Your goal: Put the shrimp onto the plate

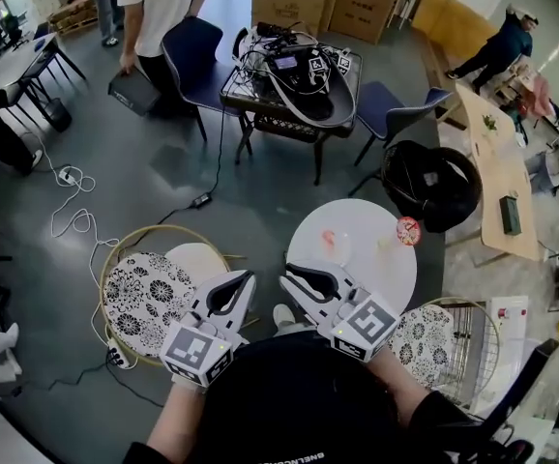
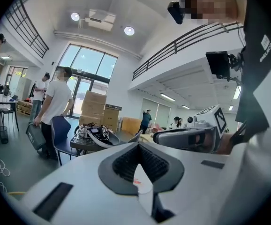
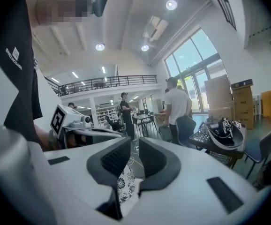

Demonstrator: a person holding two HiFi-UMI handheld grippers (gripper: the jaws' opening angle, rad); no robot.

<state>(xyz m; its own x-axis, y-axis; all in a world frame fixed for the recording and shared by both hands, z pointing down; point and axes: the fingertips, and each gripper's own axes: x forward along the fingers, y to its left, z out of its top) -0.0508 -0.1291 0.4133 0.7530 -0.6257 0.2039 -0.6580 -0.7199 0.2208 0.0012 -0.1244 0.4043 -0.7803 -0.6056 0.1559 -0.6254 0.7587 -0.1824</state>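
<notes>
A small pinkish shrimp (image 1: 330, 241) lies on the round white table (image 1: 357, 274) in the head view. A small round red-and-white dish (image 1: 408, 230) sits at that table's right edge. Both grippers are held close to the body, short of the table and apart from the shrimp. My left gripper (image 1: 245, 278) (image 2: 138, 146) has its jaw tips touching, with nothing between them. My right gripper (image 1: 287, 278) (image 3: 135, 142) shows a narrow gap between its pads (image 3: 116, 158), and nothing is in it. The shrimp shows in neither gripper view.
Two gold wire chairs with black-and-white patterned cushions (image 1: 149, 293) (image 1: 425, 341) flank the table. A black round seat (image 1: 432, 184) stands behind it. Further back are a cable-laden table (image 1: 294, 71), blue chairs (image 1: 194, 56) and a standing person (image 1: 159, 8). Cables (image 1: 72, 211) trail on the floor.
</notes>
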